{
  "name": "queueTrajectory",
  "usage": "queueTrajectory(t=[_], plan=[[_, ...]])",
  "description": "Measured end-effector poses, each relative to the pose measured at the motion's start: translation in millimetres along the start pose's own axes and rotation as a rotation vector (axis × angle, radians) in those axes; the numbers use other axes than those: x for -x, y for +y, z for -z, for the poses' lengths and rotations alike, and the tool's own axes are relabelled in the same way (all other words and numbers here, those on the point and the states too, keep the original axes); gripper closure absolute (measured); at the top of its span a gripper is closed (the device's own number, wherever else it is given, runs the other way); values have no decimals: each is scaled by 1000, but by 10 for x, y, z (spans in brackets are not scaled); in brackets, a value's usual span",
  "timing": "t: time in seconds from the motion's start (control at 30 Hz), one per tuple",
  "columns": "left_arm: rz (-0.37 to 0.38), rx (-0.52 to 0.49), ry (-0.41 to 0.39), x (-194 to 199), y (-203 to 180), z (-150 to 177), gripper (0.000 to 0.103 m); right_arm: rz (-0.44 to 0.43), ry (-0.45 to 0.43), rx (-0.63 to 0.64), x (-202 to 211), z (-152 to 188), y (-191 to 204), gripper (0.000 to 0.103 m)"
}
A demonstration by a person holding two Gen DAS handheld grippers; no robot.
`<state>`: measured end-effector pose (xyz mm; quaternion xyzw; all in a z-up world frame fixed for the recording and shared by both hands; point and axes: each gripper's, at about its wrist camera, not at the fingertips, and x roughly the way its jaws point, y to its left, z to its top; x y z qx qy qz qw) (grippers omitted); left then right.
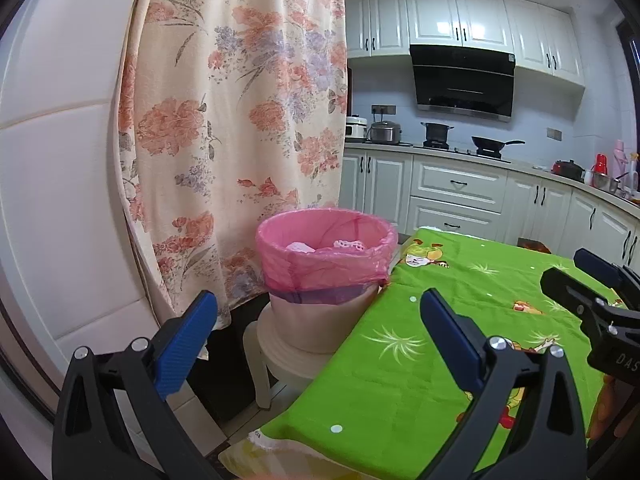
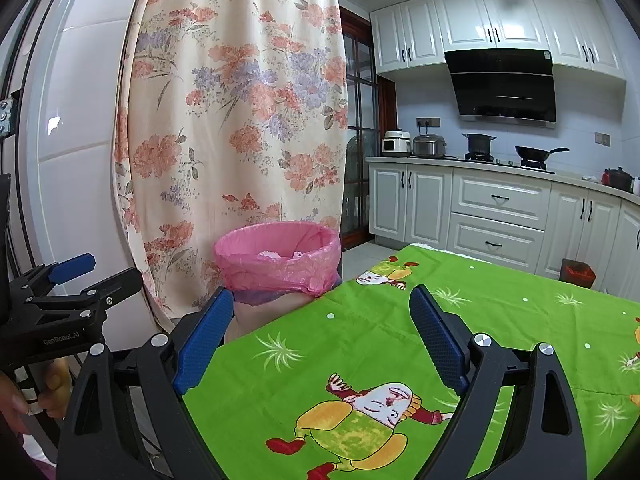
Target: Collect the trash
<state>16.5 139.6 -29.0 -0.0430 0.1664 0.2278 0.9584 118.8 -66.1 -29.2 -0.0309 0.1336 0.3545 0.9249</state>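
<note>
Home kitchen: white cabinets [image 1: 456,184], range hood [image 1: 464,80], stove pans [image 1: 490,144]

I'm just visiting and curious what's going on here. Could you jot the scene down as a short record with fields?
Setting: home kitchen
Table: green cartoon tablecloth, no trash visible on it
Bin: trash bin with pink liner, on a white stool beside the table's edge
Bin contents: some whitish scraps inside
Left hand-held gripper: open, holding nothing
Right hand-held gripper: open, holding nothing
Backdrop: floral curtain behind the bin
</note>
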Motion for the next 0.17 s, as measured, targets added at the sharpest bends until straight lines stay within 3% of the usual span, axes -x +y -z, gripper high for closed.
queueTrajectory(t=[0.17], plan=[[5, -4, 2, 8, -5, 13, 5, -2, 4, 4, -1, 12, 15, 18]])
